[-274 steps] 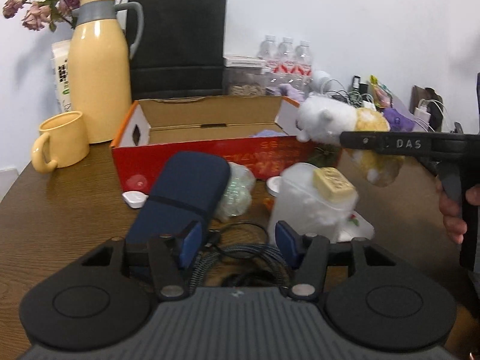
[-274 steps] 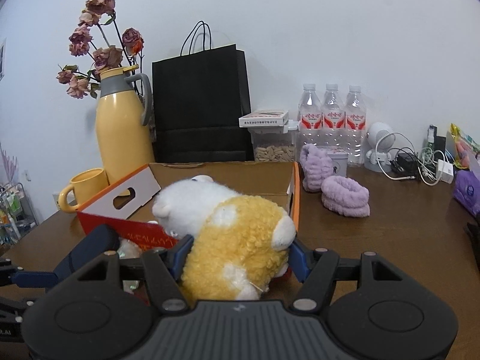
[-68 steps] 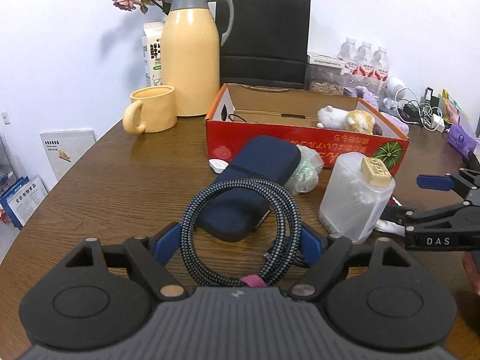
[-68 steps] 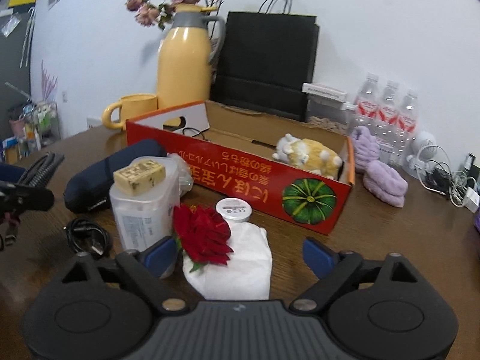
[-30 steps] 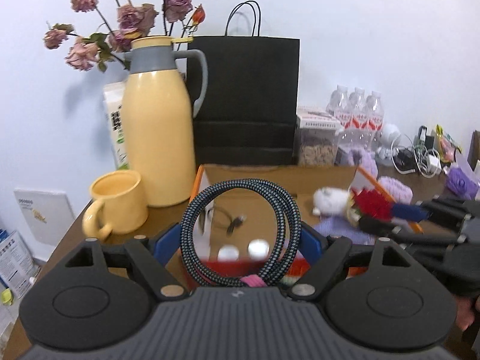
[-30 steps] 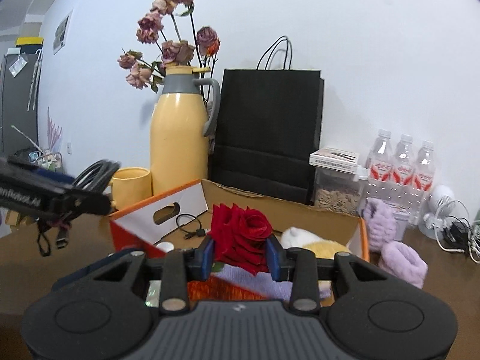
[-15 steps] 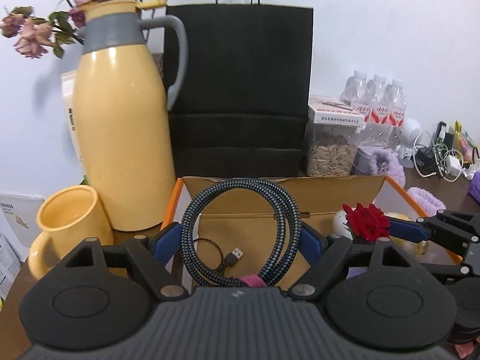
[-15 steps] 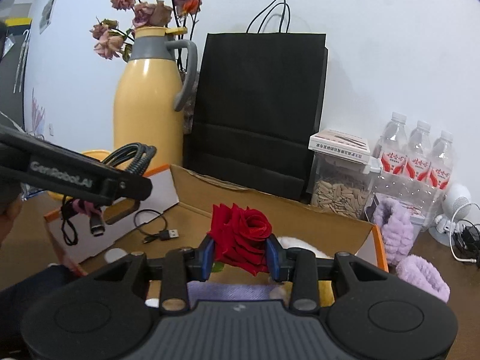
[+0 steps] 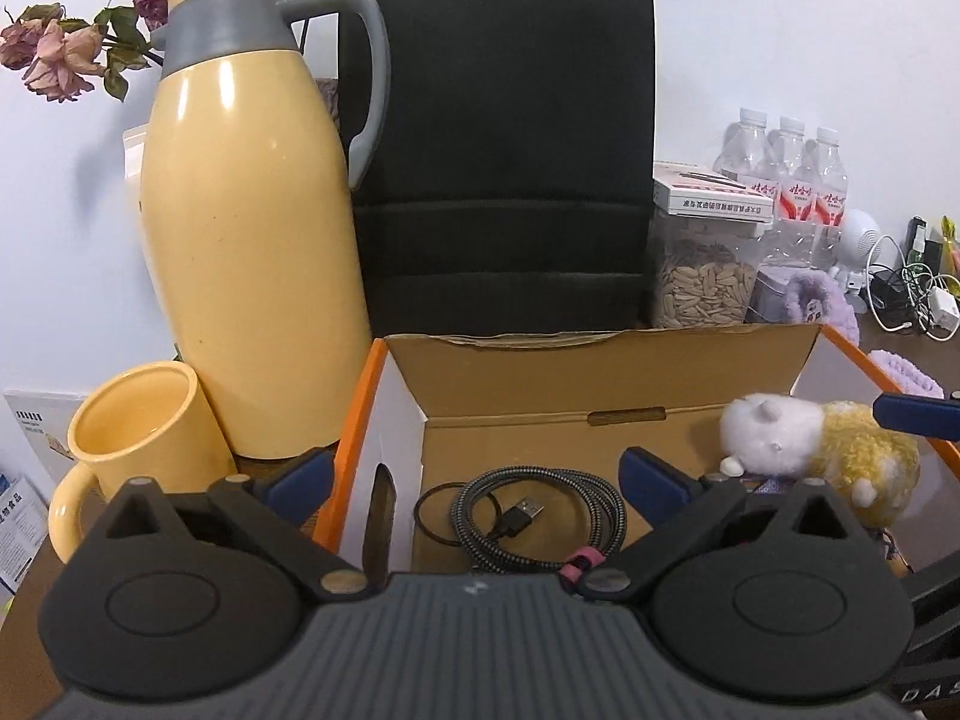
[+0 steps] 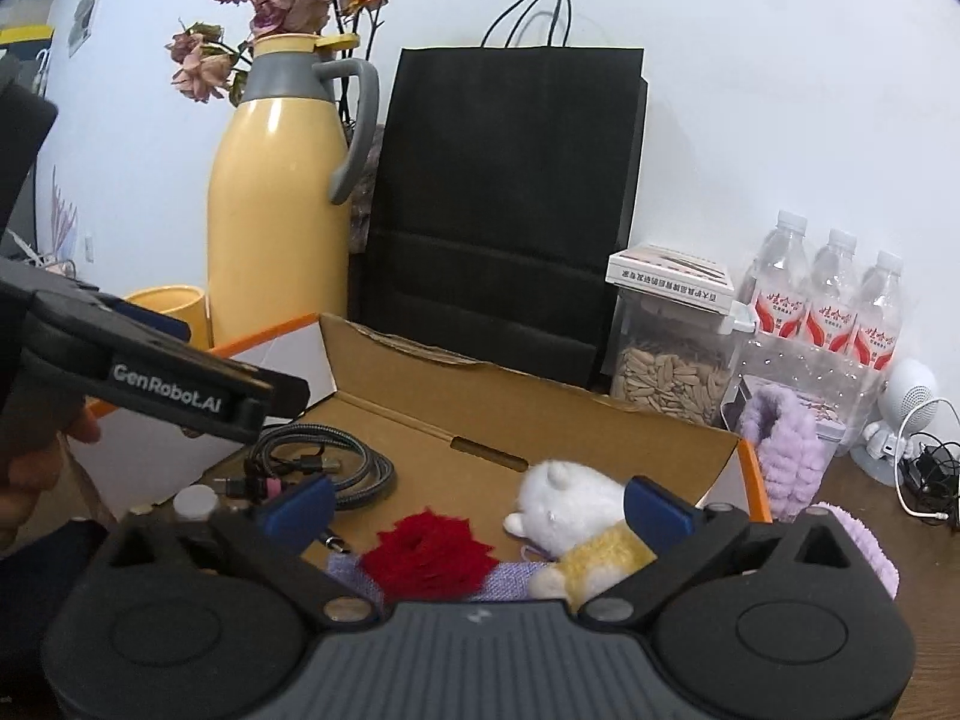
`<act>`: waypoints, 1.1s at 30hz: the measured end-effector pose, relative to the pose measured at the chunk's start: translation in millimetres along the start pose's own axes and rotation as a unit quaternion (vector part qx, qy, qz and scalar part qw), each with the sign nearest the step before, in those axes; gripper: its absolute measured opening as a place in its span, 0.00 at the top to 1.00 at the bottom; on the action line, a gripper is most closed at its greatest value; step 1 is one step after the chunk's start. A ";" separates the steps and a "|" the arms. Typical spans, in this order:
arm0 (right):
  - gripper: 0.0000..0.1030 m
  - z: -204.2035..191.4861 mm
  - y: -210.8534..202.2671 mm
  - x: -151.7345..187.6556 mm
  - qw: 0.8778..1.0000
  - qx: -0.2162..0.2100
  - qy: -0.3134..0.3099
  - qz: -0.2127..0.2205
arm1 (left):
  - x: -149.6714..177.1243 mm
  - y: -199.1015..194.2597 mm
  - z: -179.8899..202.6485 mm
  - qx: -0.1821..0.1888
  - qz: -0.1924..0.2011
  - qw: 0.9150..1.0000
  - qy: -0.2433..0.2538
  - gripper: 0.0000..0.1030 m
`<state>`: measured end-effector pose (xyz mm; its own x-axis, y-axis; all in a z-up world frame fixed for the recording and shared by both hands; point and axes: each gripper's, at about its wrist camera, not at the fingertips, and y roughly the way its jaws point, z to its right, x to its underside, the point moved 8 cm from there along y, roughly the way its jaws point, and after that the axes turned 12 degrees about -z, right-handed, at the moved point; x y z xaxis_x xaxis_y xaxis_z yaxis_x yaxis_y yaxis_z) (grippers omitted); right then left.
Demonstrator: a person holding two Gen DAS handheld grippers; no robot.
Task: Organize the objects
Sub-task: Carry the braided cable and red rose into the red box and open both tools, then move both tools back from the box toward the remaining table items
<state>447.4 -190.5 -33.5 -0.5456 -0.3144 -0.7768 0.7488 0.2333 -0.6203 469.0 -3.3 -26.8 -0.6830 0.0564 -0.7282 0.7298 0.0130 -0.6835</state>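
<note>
An open cardboard box [image 9: 600, 384] with an orange rim fills the middle of both views. My left gripper [image 9: 477, 474] hangs over its left end, jaws opening wide, nothing between the pads. Below it the coiled braided cable [image 9: 540, 516] lies loose on the box floor. My right gripper [image 10: 478, 504] is over the right end, jaws also opening, gripping nothing. The red rose [image 10: 429, 552] lies beneath it on a purple cloth [image 10: 510, 579], next to the white and yellow plush toy [image 10: 570, 510]. A thin black cable [image 9: 438, 510] lies beside the coil.
A yellow thermos [image 9: 252, 252] and a yellow mug [image 9: 138, 426] stand left of the box. A black paper bag [image 9: 504, 150] stands behind it, with a seed jar [image 9: 702, 282], water bottles [image 9: 792, 180], purple fuzzy slippers [image 10: 786, 456] and chargers at the right.
Both grippers opened over the box. The braided cable left the left jaws and now lies on the box floor. The rose left the right jaws and lies on the purple cloth.
</note>
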 end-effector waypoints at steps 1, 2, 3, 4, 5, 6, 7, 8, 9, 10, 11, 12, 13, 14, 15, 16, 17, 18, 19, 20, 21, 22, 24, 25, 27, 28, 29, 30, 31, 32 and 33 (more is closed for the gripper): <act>0.00 -0.5 0.3 0.4 1.000 0.000 -0.001 -0.001 | 0.0 -0.7 0.1 -0.001 0.001 1.000 0.001 0.00; 0.00 -0.8 0.3 0.8 1.000 0.001 -0.001 -0.001 | -0.4 -1.7 0.4 -0.001 0.003 1.000 0.001 0.00; 0.00 -0.9 -0.5 0.6 1.000 0.002 0.000 0.000 | -0.2 -2.9 0.4 -0.001 0.005 1.000 0.001 0.00; 0.00 0.0 -0.8 0.0 1.000 0.003 0.000 0.001 | 0.0 -4.1 0.5 -0.001 0.006 1.000 0.001 0.00; 0.00 0.6 -1.8 -0.7 1.000 0.005 0.001 0.004 | 0.3 -5.4 0.3 -0.001 0.008 1.000 0.001 0.00; 0.00 1.3 -3.2 -1.2 1.000 0.008 0.003 0.007 | 0.2 -7.1 0.3 -0.001 0.010 1.000 0.000 0.00; 0.00 1.7 -5.5 -1.2 1.000 0.010 0.004 0.010 | 0.9 -9.2 -0.2 0.000 0.013 1.000 -0.001 0.00; 0.00 2.1 -8.2 -0.9 1.000 0.013 0.005 0.013 | 1.2 -11.0 -0.7 -0.001 0.015 1.000 -0.002 0.00; 0.00 2.6 -10.7 -0.6 1.000 0.015 0.006 0.016 | 2.3 -13.2 -1.5 -0.003 0.016 1.000 -0.004 0.00; 0.00 3.1 -13.5 0.4 1.000 0.017 0.007 0.019 | 3.7 -16.1 -2.5 -0.004 0.018 1.000 -0.005 0.00; 0.00 3.6 -16.2 2.0 1.000 0.019 0.009 0.020 | 5.5 -19.7 -3.7 -0.004 0.021 1.000 -0.006 0.00; 0.00 4.3 -19.0 4.0 1.000 0.020 0.011 0.021 | 7.4 -23.9 -4.8 -0.003 0.025 1.000 -0.007 0.00; 0.00 4.9 -21.9 6.2 0.999 0.021 0.013 0.021 | 9.2 -28.6 -6.3 -0.002 0.029 1.000 -0.009 0.00; 0.00 5.3 -25.0 8.6 0.999 0.023 0.015 0.022 | 11.7 -33.2 -7.8 -0.002 0.032 0.999 -0.011 0.00; 0.00 5.7 -28.7 11.4 0.999 0.025 0.017 0.022 | 14.2 -38.2 -9.4 -0.003 0.036 0.999 -0.013 0.00; 0.00 5.8 -33.1 14.5 0.999 0.027 0.018 0.023 | 16.9 -42.7 -11.1 -0.004 0.041 0.999 -0.015 0.00; 0.00 5.8 -37.7 17.8 0.999 0.028 0.020 0.025 | 20.4 -48.1 -13.2 -0.005 0.046 0.999 -0.018 0.00; 0.00 5.9 -42.4 21.1 0.999 0.027 0.022 0.026 | 23.7 -52.6 -15.2 -0.006 0.049 0.999 -0.021 0.00; 0.00 6.0 -47.5 25.0 0.999 0.027 0.025 0.026 | 27.7 -57.4 -17.2 -0.007 0.052 0.998 -0.024 0.00; 0.00 6.3 -51.6 28.6 0.999 0.028 0.028 0.026 | 31.3 -61.6 -18.9 -0.006 0.055 0.998 -0.028 0.00; 0.00 6.8 -56.5 32.9 0.999 0.030 0.031 0.026 | 34.9 -66.1 -20.5 -0.007 0.057 0.998 -0.031 0.00; 0.00 7.1 -60.9 37.0 0.999 0.033 0.035 0.026 | 38.3 -69.9 -22.3 -0.008 0.058 0.998 -0.033 0.00; 0.00 8.5 -68.8 46.3 0.998 0.039 0.041 0.021 | 44.9 -77.7 -25.9 -0.010 0.062 0.997 -0.038 0.00; 0.00 9.1 -72.3 51.5 0.998 0.042 0.044 0.018 | 46.9 -80.9 -27.5 -0.012 0.064 0.997 -0.041 0.00; 0.00 10.3 -77.9 62.4 0.997 0.048 0.052 0.012 | 49.0 -88.5 -31.5 -0.017 0.073 0.996 -0.047 0.00; 0.00 10.7 -80.2 66.5 0.997 0.052 0.055 0.010 | 48.7 -92.8 -33.3 -0.019 0.079 0.995 -0.052 0.00; 0.00 11.1 -83.3 71.1 0.997 0.056 0.058 0.007 | 48.1 -97.8 -35.4 -0.020 0.087 0.994 -0.057 0.00; 0.00 11.7 -86.1 74.5 0.996 0.059 0.061 0.006 | 47.6 -102.6 -37.6 -0.022 0.092 0.993 -0.065 0.00; 0.00 12.3 -89.4 77.2 0.996 0.061 0.066 0.005 | 47.8 -106.8 -39.4 -0.022 0.093 0.993 -0.072 0.00; 0.00 12.3 -93.4 80.0 0.996 0.061 0.069 0.004 | 48.8 -110.6 -40.6 -0.020 0.093 0.993 -0.076 0.00; 0.00 12.1 -97.6 83.0 0.996 0.060 0.073 0.003 | 50.4 -114.5 -41.2 -0.017 0.092 0.992 -0.078 0.00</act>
<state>333.7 -250.5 -36.1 -0.5833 -0.1747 -0.7932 0.7868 0.1208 -0.6052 352.2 39.2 16.9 -0.5317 -0.0952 -0.8415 0.8418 0.0501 -0.5375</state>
